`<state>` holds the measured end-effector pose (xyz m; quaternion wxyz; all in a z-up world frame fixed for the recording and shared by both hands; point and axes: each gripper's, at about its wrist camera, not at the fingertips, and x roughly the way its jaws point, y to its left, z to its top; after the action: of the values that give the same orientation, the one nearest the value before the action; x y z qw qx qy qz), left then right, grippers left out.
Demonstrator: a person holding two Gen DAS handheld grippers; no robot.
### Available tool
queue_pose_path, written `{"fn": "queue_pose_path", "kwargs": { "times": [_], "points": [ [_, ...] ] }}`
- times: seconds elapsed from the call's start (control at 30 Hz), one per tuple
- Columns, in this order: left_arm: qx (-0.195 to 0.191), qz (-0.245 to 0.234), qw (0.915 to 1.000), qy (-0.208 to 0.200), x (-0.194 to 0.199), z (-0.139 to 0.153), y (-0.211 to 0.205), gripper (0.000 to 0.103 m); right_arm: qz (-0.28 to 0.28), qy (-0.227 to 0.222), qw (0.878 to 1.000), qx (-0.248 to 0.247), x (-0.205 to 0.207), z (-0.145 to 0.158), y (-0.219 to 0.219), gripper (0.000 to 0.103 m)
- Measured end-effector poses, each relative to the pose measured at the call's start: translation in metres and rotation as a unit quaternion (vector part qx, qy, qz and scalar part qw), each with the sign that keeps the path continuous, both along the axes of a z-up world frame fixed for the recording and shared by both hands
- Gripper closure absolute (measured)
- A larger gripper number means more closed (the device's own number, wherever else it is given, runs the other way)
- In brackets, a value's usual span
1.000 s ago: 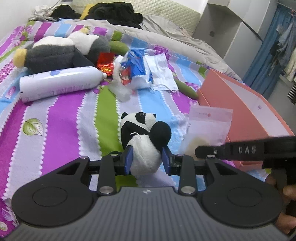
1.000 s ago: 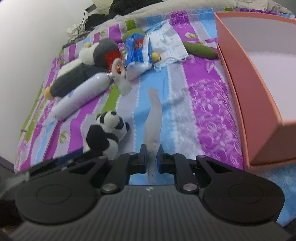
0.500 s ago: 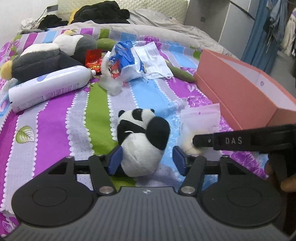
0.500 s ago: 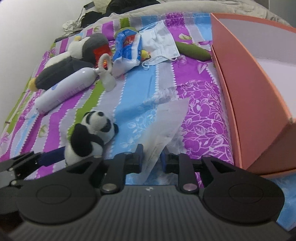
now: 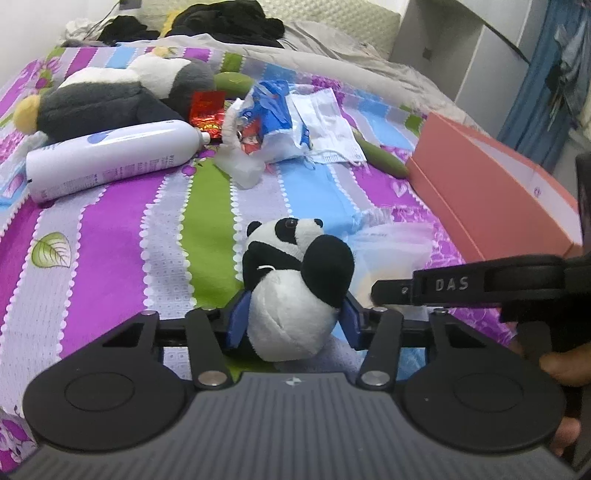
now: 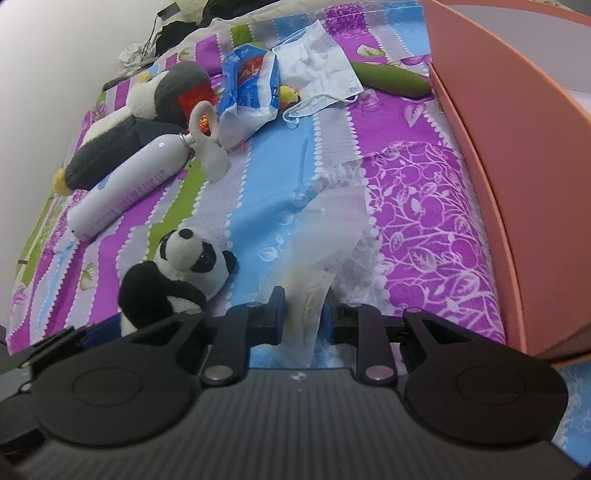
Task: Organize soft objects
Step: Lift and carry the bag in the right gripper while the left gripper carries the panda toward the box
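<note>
A small panda plush (image 5: 295,236) lies on the striped bedspread (image 5: 110,258). My left gripper (image 5: 292,323) is around its white body, jaws closing, and both blue pads touch its sides. From the right wrist view the panda (image 6: 184,266) lies to the left. A clear plastic pouch (image 6: 332,221) lies slack on the bed between the fingers of my right gripper (image 6: 303,314). That gripper's jaws stand apart and do not pinch the pouch. The pouch (image 5: 391,240) shows to the panda's right, partly behind the right gripper's black arm (image 5: 461,284).
An open orange box (image 5: 498,184) stands at the right, close to the pouch. Farther up the bed lie a white bottle (image 5: 110,158), a grey penguin plush (image 5: 103,99), a blue snack bag (image 5: 269,118), a face mask (image 5: 325,125) and dark clothes (image 5: 221,22). A hand (image 5: 561,369) holds the right gripper.
Both grippers have come down toward the bed. The left jaws let go of the panda, spread, then narrowed onto it again. The right jaws opened and the upright pouch slumped onto the bedspread.
</note>
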<state>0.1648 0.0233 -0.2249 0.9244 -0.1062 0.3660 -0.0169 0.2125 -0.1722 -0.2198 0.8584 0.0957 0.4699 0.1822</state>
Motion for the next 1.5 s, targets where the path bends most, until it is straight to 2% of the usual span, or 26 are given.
{"fn": "queue_pose_path", "kwargs": {
  "times": [0.33,0.77,1.03,1.23,1.5],
  "points": [
    [-0.034,0.03,0.9989,-0.013,-0.014,0.018,0.01,0.05,0.026,-0.039,0.998,-0.034,-0.013,0.024,0.009,0.09],
    [-0.049,0.044,0.9974,-0.031,-0.043,0.067,0.0,0.05,0.058,-0.096,0.992,-0.057,-0.047,0.082,0.0,0.091],
    [-0.039,0.039,0.9977,-0.04,-0.049,0.106,-0.015,0.05,0.067,-0.124,0.989,-0.054,-0.057,0.114,-0.009,0.091],
    [-0.039,0.029,0.9977,-0.047,-0.05,0.128,-0.029,0.05,0.061,-0.141,0.987,-0.051,-0.061,0.134,-0.024,0.091],
    [-0.047,0.005,0.9977,-0.048,-0.045,0.143,-0.058,0.05,0.027,-0.158,0.985,-0.057,-0.065,0.154,-0.061,0.091]
  ]
}}
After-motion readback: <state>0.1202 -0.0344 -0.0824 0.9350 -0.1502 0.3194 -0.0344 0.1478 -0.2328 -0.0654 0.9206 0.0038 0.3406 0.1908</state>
